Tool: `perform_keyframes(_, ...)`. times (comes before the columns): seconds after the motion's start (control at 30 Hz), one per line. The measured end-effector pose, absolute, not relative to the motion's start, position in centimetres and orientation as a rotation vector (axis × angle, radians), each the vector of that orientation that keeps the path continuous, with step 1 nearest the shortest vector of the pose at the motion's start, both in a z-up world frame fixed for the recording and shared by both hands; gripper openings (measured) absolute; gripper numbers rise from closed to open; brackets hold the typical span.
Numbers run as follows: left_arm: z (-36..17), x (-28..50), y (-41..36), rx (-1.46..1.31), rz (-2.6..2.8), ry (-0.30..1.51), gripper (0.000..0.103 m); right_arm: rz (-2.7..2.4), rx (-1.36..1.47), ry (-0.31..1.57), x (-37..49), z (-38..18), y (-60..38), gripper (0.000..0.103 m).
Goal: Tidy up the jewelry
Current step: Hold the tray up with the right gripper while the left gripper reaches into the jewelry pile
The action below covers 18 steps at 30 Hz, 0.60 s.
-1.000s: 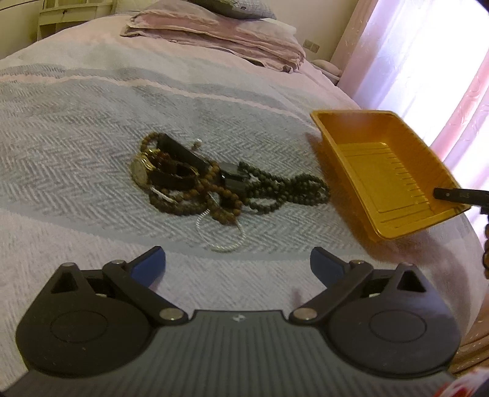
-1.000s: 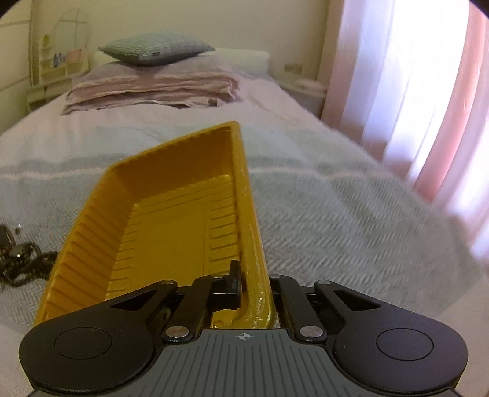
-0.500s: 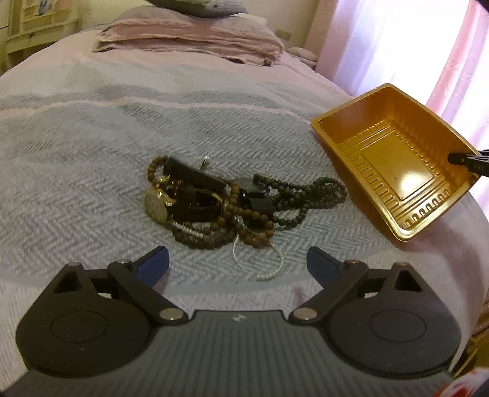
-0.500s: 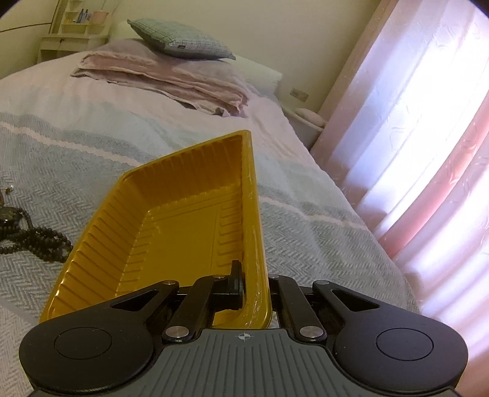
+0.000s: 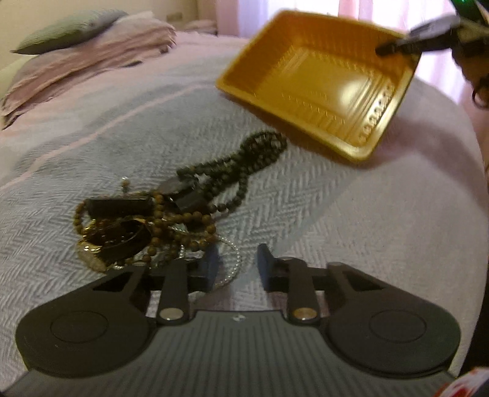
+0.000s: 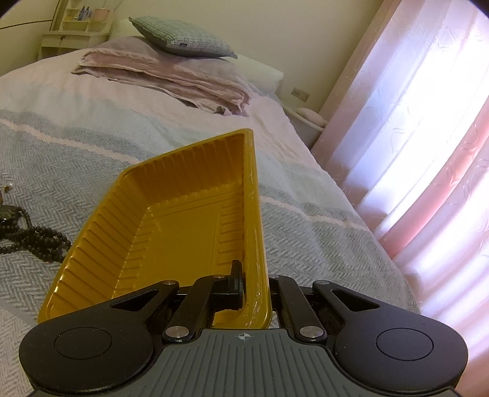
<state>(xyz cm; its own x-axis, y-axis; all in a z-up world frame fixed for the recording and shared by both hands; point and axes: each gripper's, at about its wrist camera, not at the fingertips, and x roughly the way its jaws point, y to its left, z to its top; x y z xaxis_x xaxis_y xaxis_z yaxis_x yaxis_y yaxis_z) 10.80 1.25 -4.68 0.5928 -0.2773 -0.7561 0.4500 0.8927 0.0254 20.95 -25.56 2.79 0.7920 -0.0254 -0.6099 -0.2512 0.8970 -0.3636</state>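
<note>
A tangled jewelry pile (image 5: 146, 226) lies on the grey herringbone bedspread: a gold watch (image 5: 91, 259), brown beads (image 5: 183, 218), a dark bead necklace (image 5: 244, 165) and a thin silver chain (image 5: 237, 259). My left gripper (image 5: 237, 264) is at the pile's near edge with its jaws closing. The chain's loop lies between the fingers, and the pads do not press on it. My right gripper (image 6: 253, 284) is shut on the near rim of the empty yellow tray (image 6: 171, 213), holding it tilted. In the left wrist view the tray (image 5: 321, 82) stands just beyond the necklace, with the right gripper (image 5: 394, 49) on its far corner.
Folded pink blankets (image 6: 171, 79) and a grey pillow (image 6: 183, 39) sit at the head of the bed. Pink curtains (image 6: 428, 152) hang along the bed's right side, and a shelf unit (image 6: 76, 27) stands in the far corner. The dark necklace (image 6: 36, 238) lies left of the tray.
My left gripper has rolled and come down to the pile's near edge, and its jaws have narrowed from wide apart. The right gripper tipped the tray earlier and has since held still.
</note>
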Motion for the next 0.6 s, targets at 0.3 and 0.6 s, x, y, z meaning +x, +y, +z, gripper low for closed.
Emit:
perform_keyframes(0.3,-3.6,11.6,1.0,0.258,-0.459,0.857,0.002,0.128,-0.435,0.649,20.8,2.7,-26.1,0.004)
perform_keyframes(0.6,4.3,11.4,3.2,0.169,-0.483,0.713,0.002,0.128,-0.421,0.640,20.5,2.7,-26.0,0.004)
